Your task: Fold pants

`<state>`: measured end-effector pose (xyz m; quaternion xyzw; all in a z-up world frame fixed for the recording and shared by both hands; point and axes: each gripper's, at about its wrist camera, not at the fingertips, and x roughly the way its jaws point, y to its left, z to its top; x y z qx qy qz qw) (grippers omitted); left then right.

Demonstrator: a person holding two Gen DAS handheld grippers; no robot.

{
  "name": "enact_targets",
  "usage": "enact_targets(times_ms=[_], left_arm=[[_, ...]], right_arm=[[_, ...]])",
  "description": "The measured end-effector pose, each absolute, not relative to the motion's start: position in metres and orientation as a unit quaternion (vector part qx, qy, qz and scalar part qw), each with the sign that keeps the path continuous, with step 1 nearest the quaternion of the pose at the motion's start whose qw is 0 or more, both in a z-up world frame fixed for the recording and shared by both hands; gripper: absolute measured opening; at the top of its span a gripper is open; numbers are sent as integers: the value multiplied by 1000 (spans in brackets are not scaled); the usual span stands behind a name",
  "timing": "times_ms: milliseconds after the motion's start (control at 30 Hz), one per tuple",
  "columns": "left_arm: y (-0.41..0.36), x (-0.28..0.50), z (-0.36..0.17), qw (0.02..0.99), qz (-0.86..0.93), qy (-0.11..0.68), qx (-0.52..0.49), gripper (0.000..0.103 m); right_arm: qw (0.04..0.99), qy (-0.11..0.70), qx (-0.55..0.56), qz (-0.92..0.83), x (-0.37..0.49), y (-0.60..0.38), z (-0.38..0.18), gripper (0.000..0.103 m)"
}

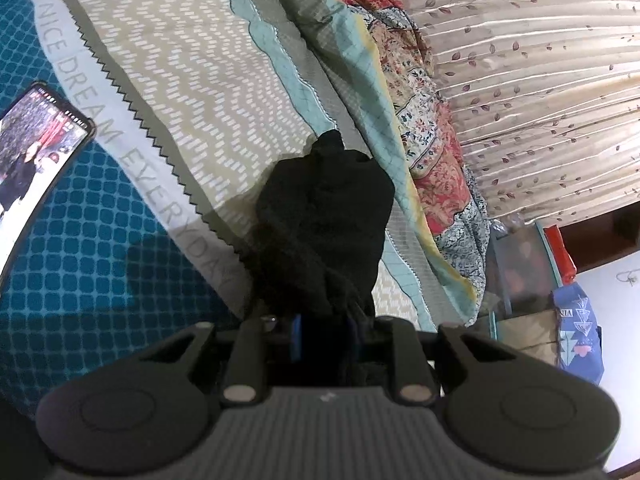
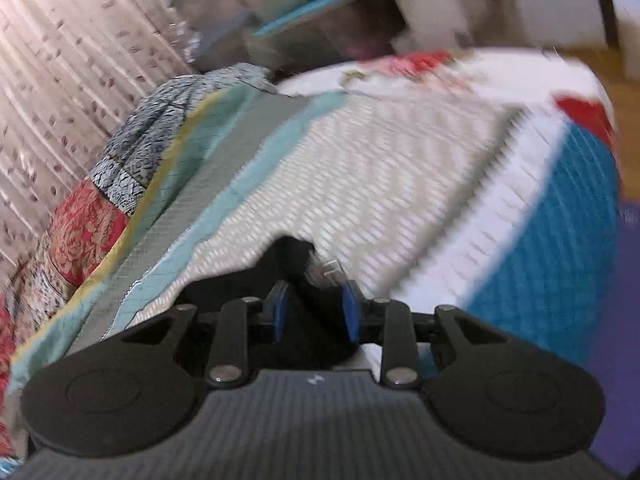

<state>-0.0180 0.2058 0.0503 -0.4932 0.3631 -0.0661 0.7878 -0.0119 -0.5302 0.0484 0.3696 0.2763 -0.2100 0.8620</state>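
Observation:
The black pants (image 1: 324, 208) hang bunched from my left gripper (image 1: 324, 340), which is shut on the fabric and holds it above the bedspread (image 1: 180, 92). In the right wrist view, my right gripper (image 2: 314, 312) has its blue pads (image 2: 280, 312) close around a dark fold of the pants (image 2: 292, 272), with a small white tag beside it. This view is blurred by motion, and most of the pants are hidden under the gripper body.
A phone (image 1: 36, 148) with a lit screen lies on the teal part of the bedspread at left. A patterned quilt (image 1: 424, 128) is bunched along the bed's far side by a leaf-print curtain (image 1: 540, 80). Boxes and a blue bag (image 1: 576, 332) stand beyond.

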Motion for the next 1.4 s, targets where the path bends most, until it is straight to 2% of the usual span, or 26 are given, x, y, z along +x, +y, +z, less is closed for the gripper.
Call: enact_targets(times_ms=[233, 333, 400, 433, 467, 500, 667, 800, 900, 1000, 1100, 1167, 1267, 1300, 1400], left_arm=[[208, -23, 58, 791, -60, 361, -490, 20], [208, -26, 57, 789, -57, 361, -494, 20], [208, -26, 56, 788, -53, 365, -494, 20], [208, -25, 56, 788, -52, 366, -493, 20], [208, -23, 57, 789, -50, 366, -491, 20], [208, -22, 61, 794, -48, 362, -485, 20], [210, -22, 78, 814, -38, 345, -467, 20], [199, -24, 71, 810, -37, 378, -448, 20], [187, -31, 53, 798, -35, 416, -435, 20], [184, -40, 37, 790, -19, 449, -418, 20], [183, -51, 25, 778, -5, 477, -408, 24], [187, -61, 24, 773, -5, 482, -412, 30], [200, -78, 40, 789, -17, 449, -418, 34], [208, -85, 48, 800, -14, 430, -418, 38], [232, -91, 67, 823, 3, 384, -418, 40]], right_arm=[[857, 310, 369, -181, -3, -497, 31, 36], [832, 285, 442, -178, 0, -509, 20, 64], [827, 280, 450, -187, 19, -507, 15, 64], [827, 284, 446, -192, 29, -506, 14, 56], [828, 289, 436, -203, 37, -506, 14, 15], [830, 299, 422, -208, 46, -508, 19, 8], [878, 237, 335, -246, 72, -540, 100, 7], [893, 190, 304, -272, 62, -580, 153, 7], [893, 192, 294, -281, 37, -596, 150, 7], [870, 234, 313, -300, 9, -608, 111, 8], [838, 277, 342, -324, -17, -610, 71, 21], [810, 286, 367, -357, -39, -609, 52, 57], [785, 260, 399, -397, -72, -608, 50, 59], [780, 252, 398, -411, -80, -606, 54, 58], [791, 207, 365, -445, -93, -588, 80, 58]])
